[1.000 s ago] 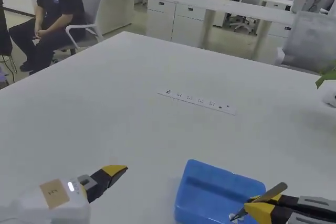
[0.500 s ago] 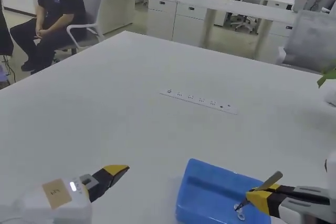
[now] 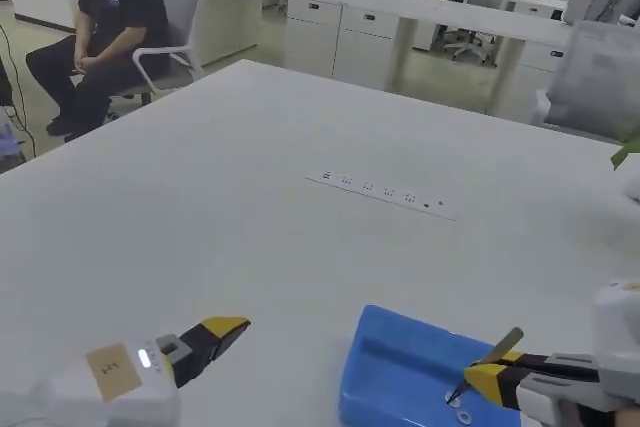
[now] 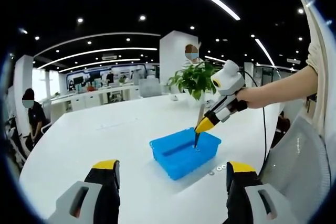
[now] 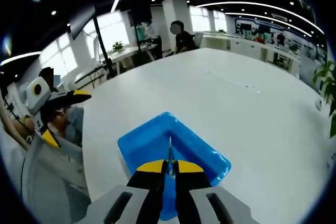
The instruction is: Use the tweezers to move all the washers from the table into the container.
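- Holding the tweezers [image 5: 169, 153] clenched between its jaws, the right gripper [image 5: 168, 167] points their thin tips down into the blue container [image 5: 149, 142], which stands on the white table [image 5: 236, 108].
- One washer [image 3: 462, 415] shows just under the tweezer tips in the head view, inside the container. I cannot tell if the tips pinch it or if it lies on the container floor.
- The left gripper [image 4: 172, 165] has its jaws released and wide apart. It grasps nothing and hovers over the table to the left of the container.
- More washers [image 4: 218, 170] lie on the table just beside the container, on the side near the person, so I judge that the task is not finished.
- If the washer is let go from too high, it can bounce on the hard plastic and jump over the low wall.
- The tweezers are held only by the two jaws, so a side push against the container wall could turn them in the grip and spoil the aim.
- The washers on the table are flat on a smooth top. Tips that come down at a bad angle may slide and flick one away.
- These washers are close to the container wall, so a careless reach may push the light container and scatter them.
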`<act>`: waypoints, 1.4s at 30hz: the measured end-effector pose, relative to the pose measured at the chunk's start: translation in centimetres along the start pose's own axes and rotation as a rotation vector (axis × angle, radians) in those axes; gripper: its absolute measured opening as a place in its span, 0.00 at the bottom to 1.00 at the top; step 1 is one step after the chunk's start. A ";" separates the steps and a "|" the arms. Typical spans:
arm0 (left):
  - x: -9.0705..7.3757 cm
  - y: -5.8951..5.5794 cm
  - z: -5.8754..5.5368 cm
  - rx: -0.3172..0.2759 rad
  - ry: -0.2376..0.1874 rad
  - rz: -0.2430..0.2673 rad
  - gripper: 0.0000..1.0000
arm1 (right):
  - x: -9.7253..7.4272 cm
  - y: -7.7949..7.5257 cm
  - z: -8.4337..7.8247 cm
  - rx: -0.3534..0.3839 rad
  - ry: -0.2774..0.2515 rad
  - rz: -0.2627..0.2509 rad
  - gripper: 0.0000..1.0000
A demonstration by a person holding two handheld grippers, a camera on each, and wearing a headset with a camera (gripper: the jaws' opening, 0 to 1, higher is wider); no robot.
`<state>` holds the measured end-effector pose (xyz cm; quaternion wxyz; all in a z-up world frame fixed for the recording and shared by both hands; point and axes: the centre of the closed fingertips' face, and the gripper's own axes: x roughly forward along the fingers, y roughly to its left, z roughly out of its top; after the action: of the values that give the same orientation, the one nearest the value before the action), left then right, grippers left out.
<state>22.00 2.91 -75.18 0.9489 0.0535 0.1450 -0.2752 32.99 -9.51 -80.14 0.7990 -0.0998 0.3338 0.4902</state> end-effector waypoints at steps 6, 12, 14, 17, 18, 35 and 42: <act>0.1 -0.2 -0.1 0.003 0.007 -0.007 0.85 | 0.5 -0.2 -0.3 0.008 0.013 0.003 0.03; 0.1 -0.2 -0.2 0.006 0.012 -0.008 0.84 | 1.1 -0.2 -0.7 0.007 0.028 0.006 0.03; 0.1 -0.2 -0.2 0.006 0.013 -0.009 0.85 | 1.2 -0.3 -0.7 0.006 0.030 0.005 0.03; 0.1 -0.2 -0.2 0.006 0.015 -0.010 0.85 | 1.4 -0.3 -0.9 0.006 0.036 0.007 0.03; 0.1 -0.2 -0.2 0.008 0.014 -0.010 0.84 | 1.4 -0.3 -0.9 -0.001 0.041 0.009 0.03; 0.1 -0.2 -0.5 0.012 0.028 -0.003 0.84 | 0.5 0.2 -0.7 -0.031 0.026 -0.009 0.03; 0.1 -0.2 -0.5 0.018 0.028 0.001 0.83 | -1.8 3.3 1.9 -0.055 -0.084 0.010 0.03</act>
<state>21.84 2.84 -75.69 0.9464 0.0658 0.1558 -0.2750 30.45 -8.21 -76.98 0.8067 -0.0993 0.2870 0.5070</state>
